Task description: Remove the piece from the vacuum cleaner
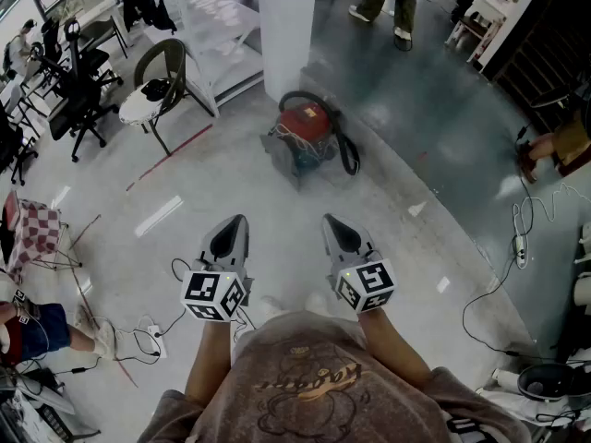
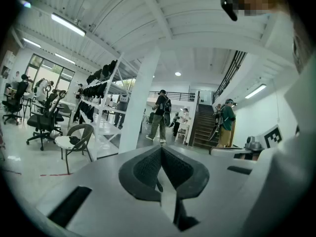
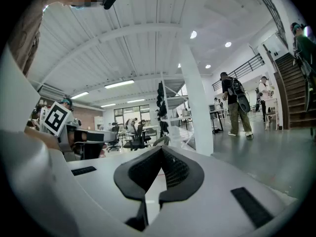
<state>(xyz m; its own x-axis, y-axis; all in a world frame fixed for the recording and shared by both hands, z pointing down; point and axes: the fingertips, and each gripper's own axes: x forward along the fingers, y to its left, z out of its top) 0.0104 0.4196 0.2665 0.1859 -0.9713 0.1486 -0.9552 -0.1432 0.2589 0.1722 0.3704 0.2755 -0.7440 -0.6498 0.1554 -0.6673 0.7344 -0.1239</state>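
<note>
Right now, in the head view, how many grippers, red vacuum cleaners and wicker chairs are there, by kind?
Grippers: 2 (left gripper, right gripper)
Red vacuum cleaner: 1
Wicker chair: 1
Total: 4

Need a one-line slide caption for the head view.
Left gripper and right gripper, both shut and empty, held out toward the red vacuum cleaner on the floor ahead.
</note>
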